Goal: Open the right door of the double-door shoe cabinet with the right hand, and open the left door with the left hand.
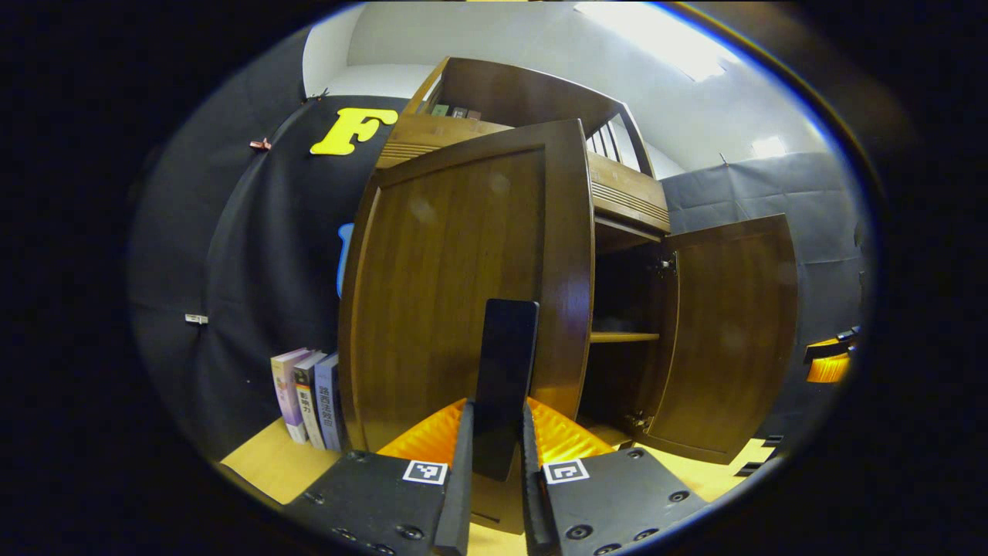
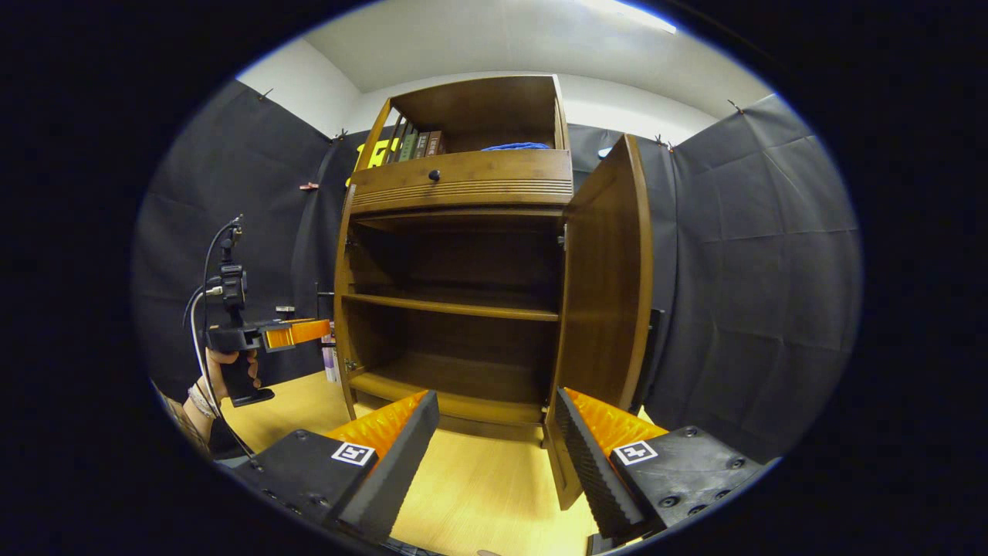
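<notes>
The brown wooden shoe cabinet point(image 2: 463, 181) stands with both doors swung out and its shelves point(image 2: 455, 307) bare. In the left gripper view the left door point(image 1: 448, 286) is close in front, and my left gripper point(image 1: 498, 413) is shut on its black upright handle point(image 1: 505, 363). The right door point(image 1: 729, 340) hangs wide open beyond it. In the right gripper view my right gripper point(image 2: 494, 405) is open with nothing between its fingers, a short way in front of the cabinet. The right door point(image 2: 610, 286) stands nearly edge-on just beyond its right finger. A hand holds the left gripper point(image 2: 266, 334) at the cabinet's left side.
The cabinet rests on a light wooden tabletop point(image 2: 478, 486). Three books point(image 1: 309, 398) lean against its left side. A drawer with a knob point(image 2: 434, 175) sits above the doors, with books point(image 2: 417, 143) and a blue object point(image 2: 509, 145) in the top compartment. Black cloth walls surround everything.
</notes>
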`<state>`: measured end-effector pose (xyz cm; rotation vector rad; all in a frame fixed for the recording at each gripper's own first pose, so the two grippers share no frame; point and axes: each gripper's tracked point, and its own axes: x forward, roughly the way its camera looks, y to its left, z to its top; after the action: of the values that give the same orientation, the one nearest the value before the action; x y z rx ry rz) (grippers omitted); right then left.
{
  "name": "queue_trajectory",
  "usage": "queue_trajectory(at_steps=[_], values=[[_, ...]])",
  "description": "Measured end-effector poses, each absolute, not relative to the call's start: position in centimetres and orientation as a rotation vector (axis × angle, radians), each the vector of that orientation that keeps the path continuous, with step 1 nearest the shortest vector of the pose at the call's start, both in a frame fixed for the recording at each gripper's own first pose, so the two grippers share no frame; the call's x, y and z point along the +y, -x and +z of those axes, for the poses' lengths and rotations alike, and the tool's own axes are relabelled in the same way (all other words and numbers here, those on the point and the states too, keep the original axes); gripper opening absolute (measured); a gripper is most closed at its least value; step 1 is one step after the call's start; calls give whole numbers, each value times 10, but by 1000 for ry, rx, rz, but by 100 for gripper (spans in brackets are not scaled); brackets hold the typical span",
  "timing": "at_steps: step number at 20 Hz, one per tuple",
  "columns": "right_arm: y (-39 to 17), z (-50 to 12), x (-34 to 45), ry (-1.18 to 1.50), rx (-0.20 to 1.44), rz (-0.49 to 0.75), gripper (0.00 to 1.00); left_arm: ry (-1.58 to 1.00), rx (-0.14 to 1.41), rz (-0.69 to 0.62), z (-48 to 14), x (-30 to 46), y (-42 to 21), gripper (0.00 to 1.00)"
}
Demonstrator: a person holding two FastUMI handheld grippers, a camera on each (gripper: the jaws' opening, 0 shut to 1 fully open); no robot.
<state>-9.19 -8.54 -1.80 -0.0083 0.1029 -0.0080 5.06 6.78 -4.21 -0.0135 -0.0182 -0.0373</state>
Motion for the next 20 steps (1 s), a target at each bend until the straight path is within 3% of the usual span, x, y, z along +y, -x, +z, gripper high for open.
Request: queue_trajectory(at_steps=[20], values=[[90,-27,-57,10,103,28,96,-52,-24,147,-29,146,9,30]])
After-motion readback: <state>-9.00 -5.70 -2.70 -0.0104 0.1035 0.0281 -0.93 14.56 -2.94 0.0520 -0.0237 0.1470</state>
